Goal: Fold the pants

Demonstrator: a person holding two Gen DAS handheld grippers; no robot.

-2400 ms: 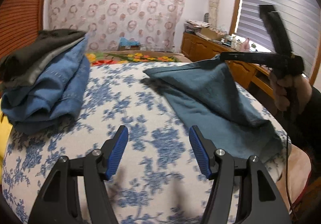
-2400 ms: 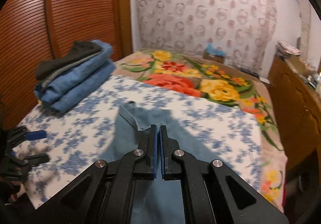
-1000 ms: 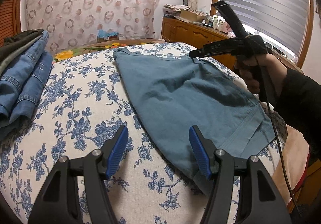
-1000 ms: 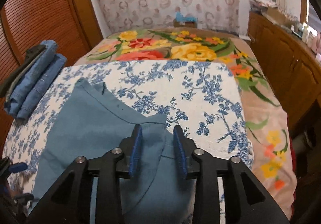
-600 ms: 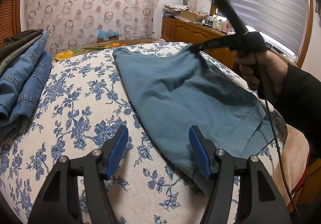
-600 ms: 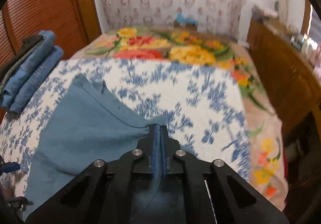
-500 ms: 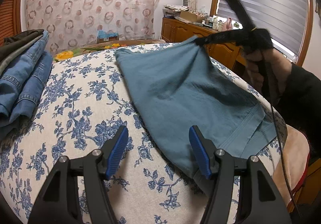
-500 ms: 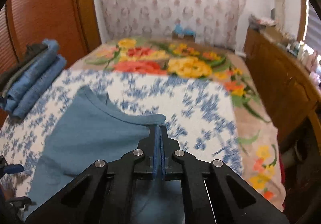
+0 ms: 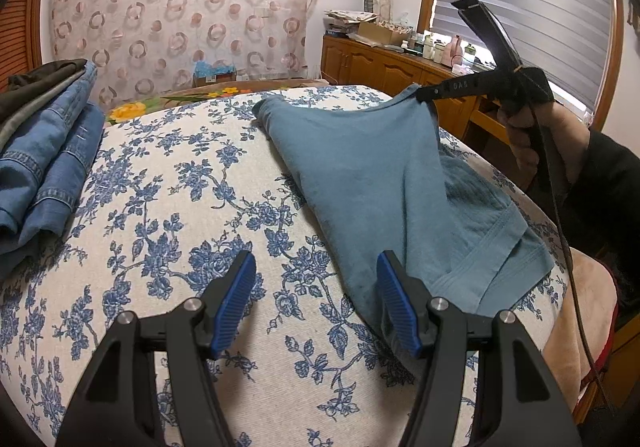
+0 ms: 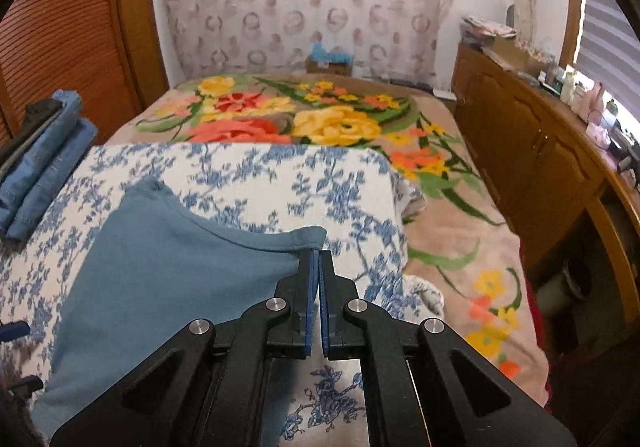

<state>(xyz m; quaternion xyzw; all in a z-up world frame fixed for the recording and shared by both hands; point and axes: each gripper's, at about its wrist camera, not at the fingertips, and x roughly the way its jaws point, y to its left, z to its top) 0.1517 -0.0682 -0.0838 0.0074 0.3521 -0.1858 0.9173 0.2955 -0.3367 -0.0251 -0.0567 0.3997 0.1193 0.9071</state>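
Observation:
The teal-blue pants (image 9: 372, 167) lie on the blue-flowered sheet (image 9: 180, 199) of the bed. My right gripper (image 10: 318, 259) is shut on a corner of the pants (image 10: 180, 263) and holds it lifted above the bed; it also shows in the left wrist view (image 9: 420, 95), held in a hand. My left gripper (image 9: 316, 295) is open and empty, low over the sheet, its right finger at the pants' near edge.
A stack of folded jeans and dark clothes (image 9: 40, 143) lies at the left of the bed, also seen in the right wrist view (image 10: 36, 155). A flowered blanket (image 10: 300, 119) covers the far bed. A wooden dresser (image 10: 540, 151) stands at the right.
My right gripper opened on the laid-out pants, shut on their right corner, then lifted it up and toward the left. My left gripper has stayed open and still.

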